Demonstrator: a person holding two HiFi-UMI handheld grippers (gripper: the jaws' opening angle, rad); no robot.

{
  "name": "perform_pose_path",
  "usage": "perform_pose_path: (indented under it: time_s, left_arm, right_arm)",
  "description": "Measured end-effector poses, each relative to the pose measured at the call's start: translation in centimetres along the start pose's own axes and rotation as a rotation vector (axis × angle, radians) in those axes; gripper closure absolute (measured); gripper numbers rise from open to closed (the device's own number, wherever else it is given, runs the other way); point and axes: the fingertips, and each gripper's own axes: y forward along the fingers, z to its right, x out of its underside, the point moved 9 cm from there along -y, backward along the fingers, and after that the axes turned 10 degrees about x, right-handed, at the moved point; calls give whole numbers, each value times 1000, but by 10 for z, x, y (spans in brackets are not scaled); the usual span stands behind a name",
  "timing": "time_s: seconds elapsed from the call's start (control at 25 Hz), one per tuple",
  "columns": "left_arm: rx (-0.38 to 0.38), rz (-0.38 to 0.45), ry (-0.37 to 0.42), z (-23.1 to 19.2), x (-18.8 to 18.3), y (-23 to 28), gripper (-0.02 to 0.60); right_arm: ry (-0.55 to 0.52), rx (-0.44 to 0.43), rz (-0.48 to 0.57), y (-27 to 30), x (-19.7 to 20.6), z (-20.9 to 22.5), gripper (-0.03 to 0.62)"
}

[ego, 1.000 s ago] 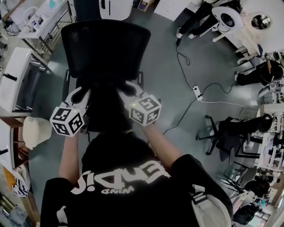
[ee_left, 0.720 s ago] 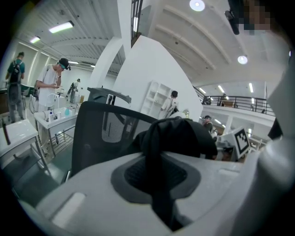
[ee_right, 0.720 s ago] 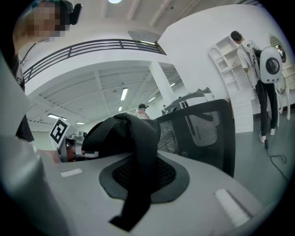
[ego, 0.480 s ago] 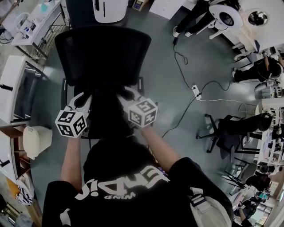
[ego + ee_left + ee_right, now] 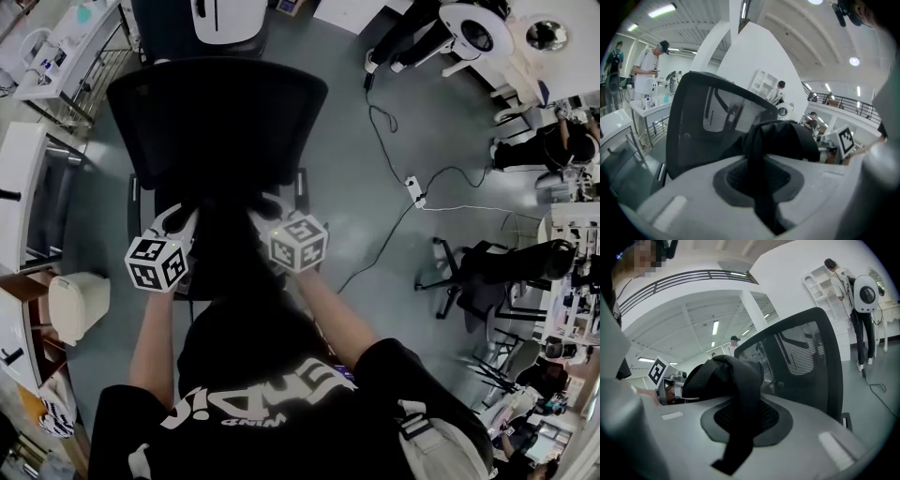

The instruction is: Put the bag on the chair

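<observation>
White plastic marks the left edge of the head view: a small bin (image 5: 78,305) stands on the grey floor (image 5: 375,244) below a pale desk (image 5: 26,183). Next comes the black chair (image 5: 216,117), its mesh back facing the person. The black bag (image 5: 225,239) hangs low in front of that back, over the seat, between the two grippers; black on black, I cannot tell whether it touches the seat. Nothing stands between the bag and the seat. Further right a white cable (image 5: 389,141) runs across the floor to a power strip (image 5: 413,193), and a second office chair (image 5: 473,281) stands well apart near the crowded benches. Both bare forearms reach forward side by side from a black printed shirt (image 5: 262,394), and both grippers tip slightly downward. The left gripper (image 5: 758,180) has its jaws pressed onto a black strap (image 5: 754,140) of the bag. The right gripper (image 5: 739,425) pinches the bag's other strap (image 5: 743,390) the same way, with the chair's back just behind.
</observation>
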Motion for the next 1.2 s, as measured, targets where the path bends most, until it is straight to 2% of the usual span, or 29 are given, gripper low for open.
perform_pose_path:
  time_s: [0.28, 0.64, 1.2]
  left_arm:
    - [-5, -16, -23, -20, 4, 7, 537]
    - [-22, -56, -79, -39, 30, 8, 535]
    - [-42, -97, -120, -40, 67, 8, 531]
  right_arm:
    - [1, -6, -21, 21, 5, 3, 549]
    - [16, -11, -81, 34, 30, 3, 549]
    - [66, -15, -144, 32, 69, 6, 546]
